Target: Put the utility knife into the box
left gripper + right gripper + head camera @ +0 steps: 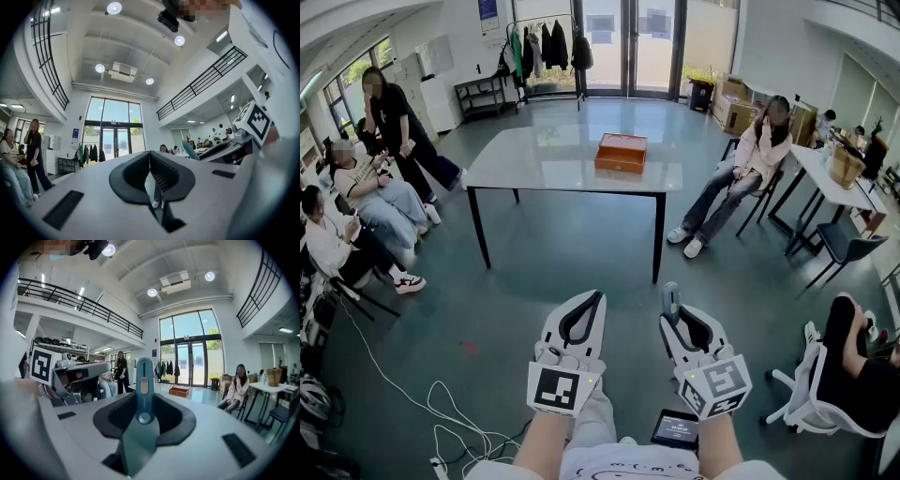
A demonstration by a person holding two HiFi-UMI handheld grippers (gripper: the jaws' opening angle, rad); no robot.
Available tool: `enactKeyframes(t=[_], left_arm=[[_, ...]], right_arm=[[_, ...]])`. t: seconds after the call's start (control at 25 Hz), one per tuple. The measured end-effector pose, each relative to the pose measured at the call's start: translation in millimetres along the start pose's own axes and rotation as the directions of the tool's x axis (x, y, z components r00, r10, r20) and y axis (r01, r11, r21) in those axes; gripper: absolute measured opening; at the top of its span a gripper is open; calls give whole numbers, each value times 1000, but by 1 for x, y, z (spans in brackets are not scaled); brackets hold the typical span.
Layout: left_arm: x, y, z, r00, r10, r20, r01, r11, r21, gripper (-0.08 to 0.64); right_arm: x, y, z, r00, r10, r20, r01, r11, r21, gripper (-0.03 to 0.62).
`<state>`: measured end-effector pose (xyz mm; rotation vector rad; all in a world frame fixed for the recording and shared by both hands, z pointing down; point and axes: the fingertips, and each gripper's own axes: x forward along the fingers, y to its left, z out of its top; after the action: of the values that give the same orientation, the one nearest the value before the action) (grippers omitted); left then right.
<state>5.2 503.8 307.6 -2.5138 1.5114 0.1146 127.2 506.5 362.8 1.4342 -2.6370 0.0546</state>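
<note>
**Knife clamped in the right gripper, well short of the bench**

Both bare forearms reach forward side by side from the lower edge of the head view, over the grey floor [581, 253] on the near side of the bench [534, 167]. Each one points its tool towards the bench, and each marker cube faces up at the camera.

The right hand-held gripper [678, 317] is clamped on the utility knife [144, 380]. The teal handle lies lengthwise between the pads, and its slider end sticks out past the fingertips towards the bench. The lower part of the knife runs back down into the gap between the jaws.

The left hand-held gripper [591, 300] is level with the right one, just beside it. Its jaws are together, the ribbed pads meet at the tip, and nothing is between them.

The orange-brown box [622, 152] lies flat on the bench, right of the centre of the top. It is well apart from both grippers.

A person [741, 173] sits on a chair right of the bench. Several more people sit or stand to the left of the bench.
</note>
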Motion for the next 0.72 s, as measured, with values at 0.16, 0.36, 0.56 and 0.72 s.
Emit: enactKeyframes(t=[0.16,0.36,0.56,0.72], left_arm=[[-10,1,2,1000,6,9,-5,1000,-4,15],[2,16,0,999,11,30,-11,1000,-13,15],[40,42,-5,999,-6,34,6,1000,-12,15],[81,67,-16,999,-22,30,22,1000,-16,15]], right_arm=[[-5,12,-1,1000,6,-1,-6,1000,-9,130],[11,7,1,1000,5,3,-5,1000,-26,130],[49,-10,11,1000,-8,0,8,1000,-28,130],[90,-33,19,1000,-15,0,15,1000,-23,130]])
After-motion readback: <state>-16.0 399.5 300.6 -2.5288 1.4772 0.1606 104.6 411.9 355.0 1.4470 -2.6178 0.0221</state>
